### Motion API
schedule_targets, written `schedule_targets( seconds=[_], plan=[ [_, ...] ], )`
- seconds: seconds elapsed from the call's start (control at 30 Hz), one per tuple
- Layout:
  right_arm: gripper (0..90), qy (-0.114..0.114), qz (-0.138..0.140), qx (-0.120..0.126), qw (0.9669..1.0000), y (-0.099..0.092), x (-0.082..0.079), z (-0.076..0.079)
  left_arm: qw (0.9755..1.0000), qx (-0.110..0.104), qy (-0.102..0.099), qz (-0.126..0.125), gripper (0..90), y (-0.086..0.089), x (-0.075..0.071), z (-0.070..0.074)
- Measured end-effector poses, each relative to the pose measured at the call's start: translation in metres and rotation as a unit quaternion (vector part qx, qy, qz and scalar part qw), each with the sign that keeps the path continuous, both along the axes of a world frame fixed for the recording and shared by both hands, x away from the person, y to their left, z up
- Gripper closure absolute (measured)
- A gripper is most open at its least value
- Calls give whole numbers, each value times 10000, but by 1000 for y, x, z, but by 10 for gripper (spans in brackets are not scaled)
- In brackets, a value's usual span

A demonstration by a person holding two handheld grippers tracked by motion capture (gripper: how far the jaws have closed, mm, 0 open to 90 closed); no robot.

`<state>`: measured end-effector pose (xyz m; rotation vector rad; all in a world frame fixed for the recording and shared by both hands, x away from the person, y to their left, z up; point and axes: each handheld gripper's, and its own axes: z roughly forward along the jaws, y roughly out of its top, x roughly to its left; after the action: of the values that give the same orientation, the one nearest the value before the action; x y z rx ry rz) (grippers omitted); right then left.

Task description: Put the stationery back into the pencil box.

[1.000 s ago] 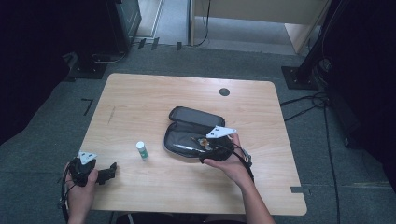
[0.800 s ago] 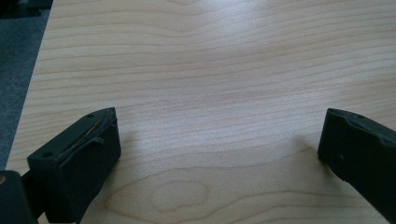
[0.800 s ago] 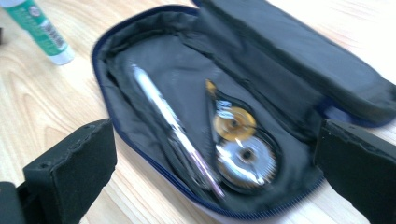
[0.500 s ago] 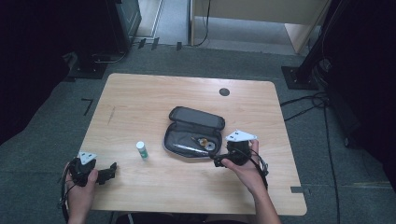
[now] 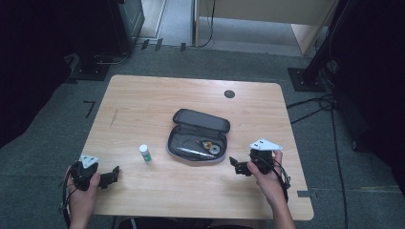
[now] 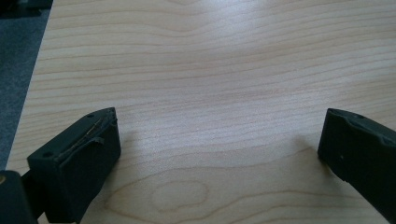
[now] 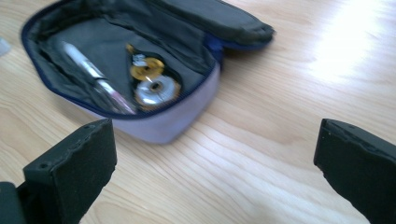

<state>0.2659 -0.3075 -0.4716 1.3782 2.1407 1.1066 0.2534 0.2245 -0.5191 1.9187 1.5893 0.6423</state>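
Observation:
An open dark pencil case (image 5: 198,136) lies near the table's middle, its lid folded back. In the right gripper view the case (image 7: 187,51) holds a pen (image 7: 93,74) and a round tape dispenser (image 7: 156,88). My right gripper (image 5: 235,164) is held just right of the case, pointing at it. Its jaws (image 7: 215,172) are open with nothing between them and have just been opening. A small white stick (image 5: 145,153) stands upright left of the case. My left gripper (image 5: 112,175) rests at the near left corner, open (image 6: 219,158) over bare wood.
The light wooden table (image 5: 143,100) has a black cable hole (image 5: 229,94) near its far edge. Grey carpet surrounds it, with a dark stand base (image 5: 90,71) at the far left and another base (image 5: 305,78) with cables at the right.
My right hand has drawn back from the case's near right end, moving right and toward the table's near edge. The left hand has stayed put.

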Motion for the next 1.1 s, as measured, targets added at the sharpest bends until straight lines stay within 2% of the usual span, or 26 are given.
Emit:
schedule_targets(
  seconds=[0.3,0.67,1.0,1.1],
  plan=[
    [0,88,-310,-16,9995,-27,-10,-9,10000,1,1,0,0,0,0,0],
    [0,242,-677,-89,9974,-52,-23,-26,10000,-1,0,1,0,0,0,0],
    [0,421,-1067,-232,9931,-71,-37,-41,10000,0,0,-1,0,0,0,0],
    [0,476,-1158,-390,9914,-73,-41,-46,10000,0,1,-1,0,0,0,0]
  ],
)
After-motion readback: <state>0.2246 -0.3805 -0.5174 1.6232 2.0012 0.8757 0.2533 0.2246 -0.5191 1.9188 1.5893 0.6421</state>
